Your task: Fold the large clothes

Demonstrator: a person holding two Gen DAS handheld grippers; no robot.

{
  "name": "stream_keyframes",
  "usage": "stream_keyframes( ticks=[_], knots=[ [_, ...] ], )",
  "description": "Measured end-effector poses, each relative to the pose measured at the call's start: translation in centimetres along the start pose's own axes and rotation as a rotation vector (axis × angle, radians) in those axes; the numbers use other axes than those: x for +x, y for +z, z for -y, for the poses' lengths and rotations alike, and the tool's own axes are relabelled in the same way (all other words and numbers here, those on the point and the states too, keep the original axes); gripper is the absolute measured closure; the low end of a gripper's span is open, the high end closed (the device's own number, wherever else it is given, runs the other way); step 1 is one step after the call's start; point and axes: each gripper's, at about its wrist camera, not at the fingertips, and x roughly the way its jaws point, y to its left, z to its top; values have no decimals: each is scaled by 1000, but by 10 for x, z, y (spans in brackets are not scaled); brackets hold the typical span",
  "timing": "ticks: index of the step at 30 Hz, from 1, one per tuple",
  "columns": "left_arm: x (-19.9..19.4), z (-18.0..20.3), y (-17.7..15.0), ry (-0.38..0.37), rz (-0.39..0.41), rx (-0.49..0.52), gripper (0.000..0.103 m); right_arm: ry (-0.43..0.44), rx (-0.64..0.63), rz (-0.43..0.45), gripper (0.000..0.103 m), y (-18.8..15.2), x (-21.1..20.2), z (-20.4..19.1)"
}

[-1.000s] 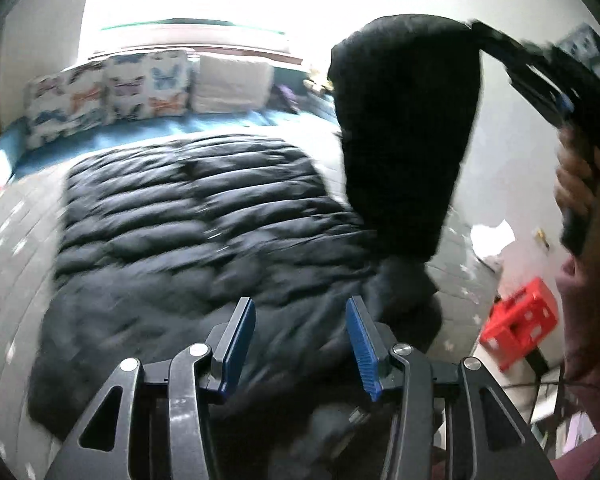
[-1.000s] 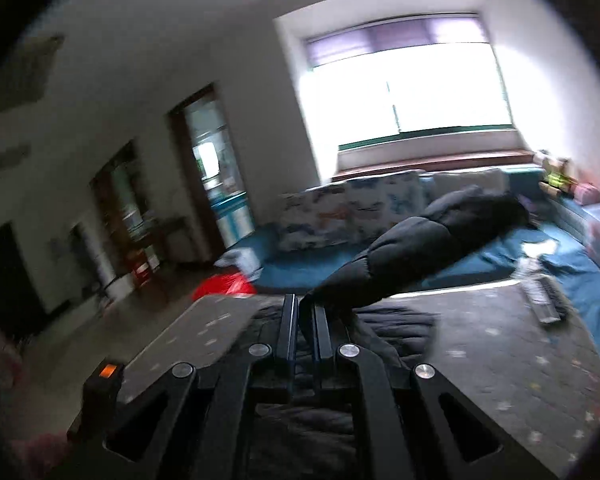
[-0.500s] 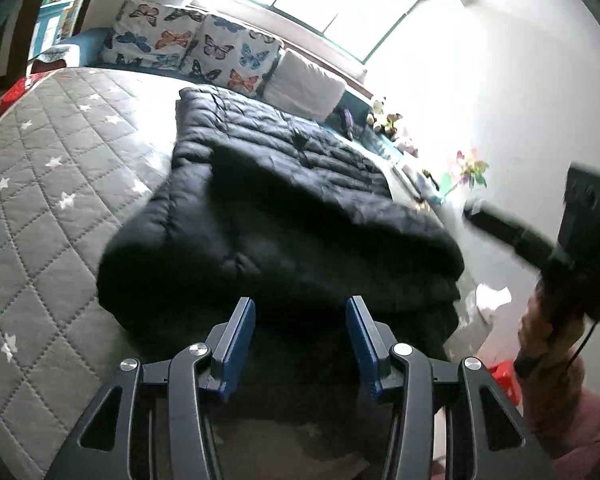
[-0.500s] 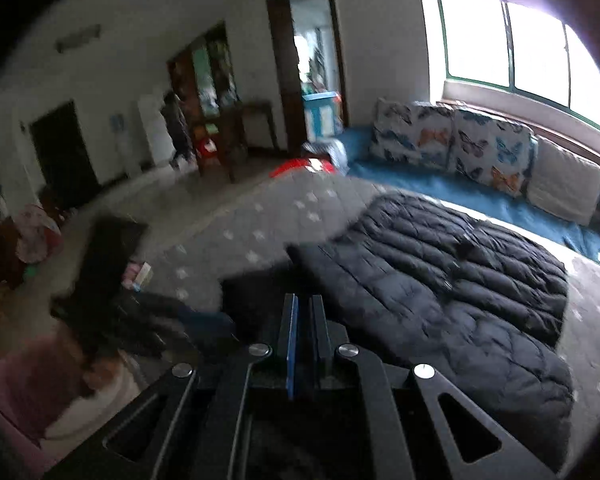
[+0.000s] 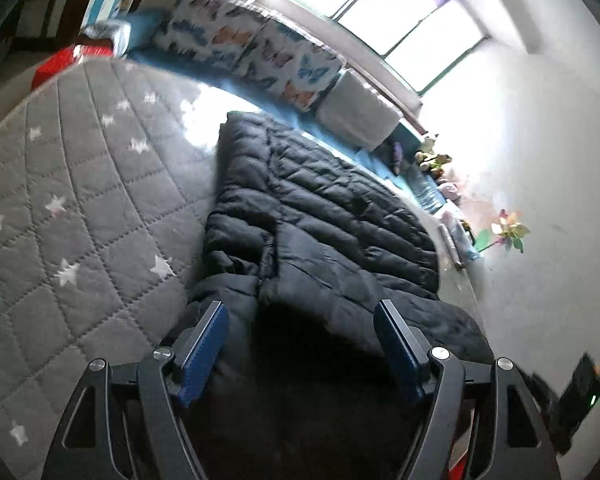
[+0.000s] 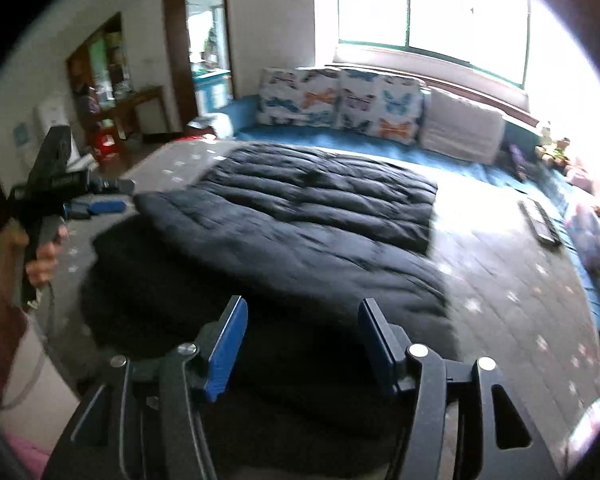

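A black puffer jacket [image 5: 332,224] lies partly folded on the grey star-quilted mat [image 5: 80,216], one flap laid over its body. My left gripper [image 5: 300,308] hovers over the jacket's near edge. Its jaws are opening, and no cloth is pinched between the blue pads [image 5: 204,344]. In the right wrist view the jacket [image 6: 300,216] spreads out ahead, and my right gripper [image 6: 303,305] hangs above its near, dark end. Its jaws are also opening and the pads press on nothing. At the left of that view a hand [image 6: 40,256] holds the left gripper [image 6: 118,196] beside the jacket.
Butterfly cushions [image 6: 340,100] and a white cushion [image 6: 460,132] line the blue bench under the window. A remote control [image 6: 540,222] lies on the mat at the right. Toys [image 5: 432,160] sit along the wall; a red stool [image 6: 108,142] and shelves stand by the doorway.
The right gripper, which held a jacket part high while shut, came down and let it go; the part now lies on the jacket. The left gripper swung sideways and opened wider.
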Motion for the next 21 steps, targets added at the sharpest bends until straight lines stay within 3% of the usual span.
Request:
stream_keyframes(
  ticks=[3,4,5,8,11,16,21],
  knots=[
    [18,0,1,22,-3,-5,29,-57,11,-24,40,-15,1,15],
    [19,3,0,36,13,12,42,-76,15,-30,40,-19,2,19],
    [20,8,-1,47,24,39,61,-108,15,-39,39,-24,5,25],
    [18,27,-5,102,49,99,88,-162,25,-65,39,-37,13,37],
    [-2,49,-3,104,93,140,93,-168,62,-69,39,-41,17,49],
    [-71,92,-1,38,232,215,94,-184,109,-78,39,-47,30,69],
    [-103,99,-14,71,250,230,94,-227,173,-78,39,-60,38,86]
  ],
)
